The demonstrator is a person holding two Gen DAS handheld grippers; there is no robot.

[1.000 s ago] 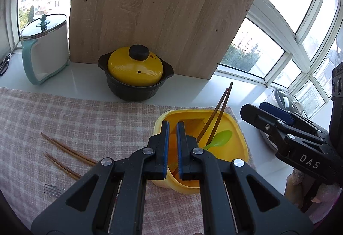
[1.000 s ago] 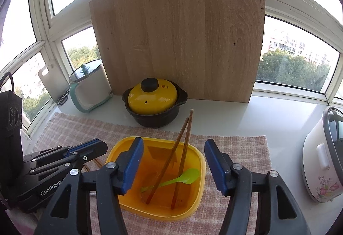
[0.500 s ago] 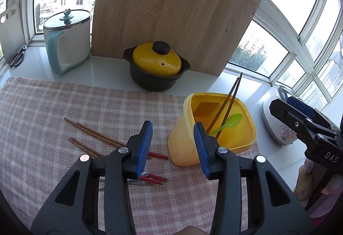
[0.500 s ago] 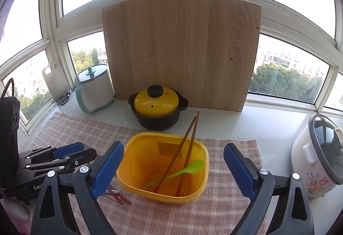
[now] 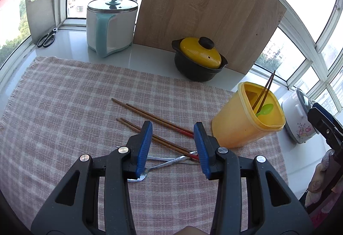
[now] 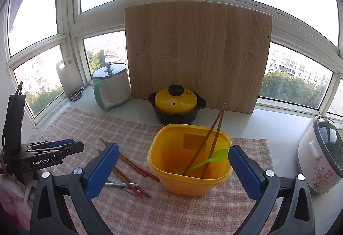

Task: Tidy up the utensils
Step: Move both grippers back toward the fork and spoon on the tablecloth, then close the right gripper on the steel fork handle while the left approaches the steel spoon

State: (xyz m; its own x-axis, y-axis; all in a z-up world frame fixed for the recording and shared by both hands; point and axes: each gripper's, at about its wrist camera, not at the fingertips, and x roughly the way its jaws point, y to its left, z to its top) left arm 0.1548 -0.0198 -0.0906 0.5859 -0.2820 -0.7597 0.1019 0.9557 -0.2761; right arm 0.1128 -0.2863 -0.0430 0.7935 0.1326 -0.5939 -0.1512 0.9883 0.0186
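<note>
Between the left gripper [image 5: 173,149] fingers [image 5: 145,144] lie chopsticks [image 5: 163,140], untouched.

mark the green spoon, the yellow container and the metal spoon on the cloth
green spoon [image 6: 219,154], right wrist view, on its bowl.
yellow container [image 6: 184,181], right wrist view, on its front outer wall.
metal spoon [image 5: 171,162], left wrist view, on its handle, between the open left tongs.

We lose the metal spoon [image 5: 165,163] bowl behind the left gripper's [image 5: 174,144] blue pad; a second metal utensil [image 5: 159,158] beneath it can't be identified. The rice cooker [image 6: 321,155] runs off frame.
</note>
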